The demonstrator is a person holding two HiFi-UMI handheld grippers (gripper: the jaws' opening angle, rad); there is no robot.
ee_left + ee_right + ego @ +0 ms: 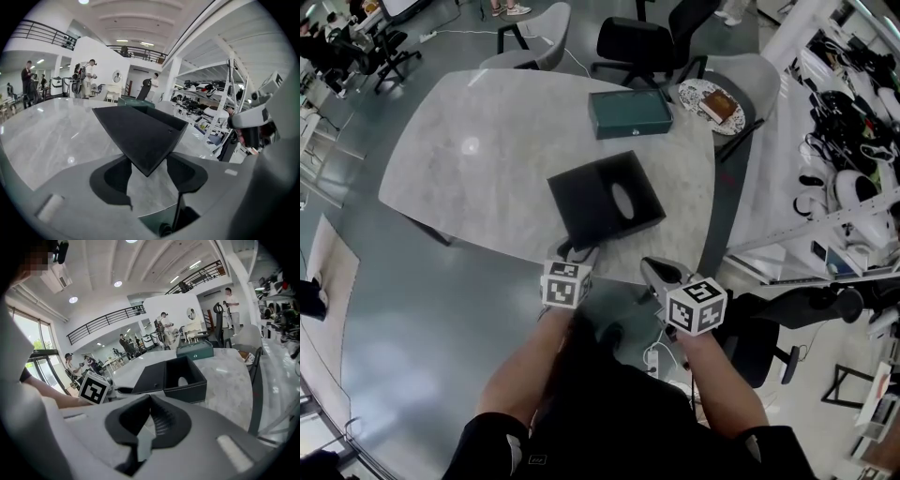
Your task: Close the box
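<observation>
A black box [623, 192] stands open on the marble table [478, 141], its lid [574, 208] folded out toward me. One corner of that lid [136, 136] pokes between the jaws of my left gripper [578, 251] [147, 171]; a gap shows beside each pad, so the jaws stand open around it. The box body [176, 123] rises behind the lid. My right gripper [659, 272] [151, 399] hovers off the table's near edge, right of the box [185, 380], shut with nothing held.
A dark green case [630, 112] lies at the table's far side, with a plate of food [712, 103] to its right. Chairs [642, 42] stand beyond the table. Shelving with gear [848, 187] runs along the right.
</observation>
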